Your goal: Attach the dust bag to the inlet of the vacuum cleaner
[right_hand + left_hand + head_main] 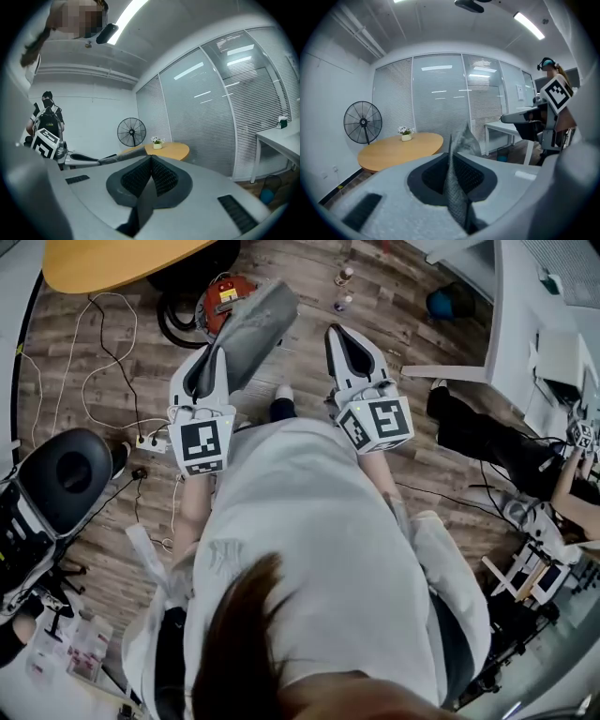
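Clock positions are read on the head view, with 12 at the top edge.

Left gripper: the jaws are nearly together and clamped on the dust bag. In the left gripper view the grey woven fabric is pinched between the ribbed pads and stands up past the tips. The bag hangs in the air and extends from the jaws toward 1 o'clock. It is creased, and neither its opening nor its contents can be made out.

Right gripper: it is level with the left one, at its 3 o'clock. In the right gripper view the pads meet fully and nothing lies between them.

Vacuum cleaner: a red body on the wooden floor at 12 o'clock from the left gripper, with a black hose looped at its 9 o'clock side. The bag overlaps it in the picture, but contact cannot be confirmed. The inlet is not visible.

Other containers:
- Flower pot, small and white, on the round wooden table. It holds a small sprig of white flowers.
- Blue bin on the floor at 2 o'clock, contents hidden.
- Two small bottles upright on the floor at 1 o'clock, fill level unreadable.

A standing fan is beside the table. A black chair sits at 9 o'clock, with a power strip and cables on the floor near it.
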{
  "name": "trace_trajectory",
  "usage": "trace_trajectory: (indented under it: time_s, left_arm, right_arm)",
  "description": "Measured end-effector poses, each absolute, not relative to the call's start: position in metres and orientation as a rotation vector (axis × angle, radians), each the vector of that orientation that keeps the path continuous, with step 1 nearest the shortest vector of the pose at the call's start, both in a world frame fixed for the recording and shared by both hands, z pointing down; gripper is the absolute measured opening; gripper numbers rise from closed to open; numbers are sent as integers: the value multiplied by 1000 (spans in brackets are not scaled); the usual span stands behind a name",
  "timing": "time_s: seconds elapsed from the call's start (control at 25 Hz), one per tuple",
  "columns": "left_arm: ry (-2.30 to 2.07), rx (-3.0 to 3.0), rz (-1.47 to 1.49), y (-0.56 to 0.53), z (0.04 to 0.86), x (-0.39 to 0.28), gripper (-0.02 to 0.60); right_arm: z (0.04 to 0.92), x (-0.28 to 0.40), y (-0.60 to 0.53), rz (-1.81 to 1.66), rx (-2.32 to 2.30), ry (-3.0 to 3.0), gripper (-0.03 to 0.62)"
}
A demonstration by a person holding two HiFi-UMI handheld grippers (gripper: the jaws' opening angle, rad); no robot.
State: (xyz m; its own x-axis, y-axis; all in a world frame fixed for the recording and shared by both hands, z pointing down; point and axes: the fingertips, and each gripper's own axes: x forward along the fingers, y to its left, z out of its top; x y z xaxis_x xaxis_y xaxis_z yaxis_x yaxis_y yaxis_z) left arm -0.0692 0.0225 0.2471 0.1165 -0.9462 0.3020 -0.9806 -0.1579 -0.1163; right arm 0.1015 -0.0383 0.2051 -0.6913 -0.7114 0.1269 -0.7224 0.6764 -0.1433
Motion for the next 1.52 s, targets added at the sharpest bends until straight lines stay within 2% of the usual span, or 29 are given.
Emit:
trace_trajectory:
  time_s: [0.68, 1.52]
  left_arm:
    - [-2080, 2110, 564, -25, 255, -72, 41]
    - [-1887, 2340, 584, -50, 250, -80, 44]
  right_arm:
    - [226, 127, -100, 351, 1132, -2817, 5]
    - [208, 92, -110, 321, 1284, -2802, 5]
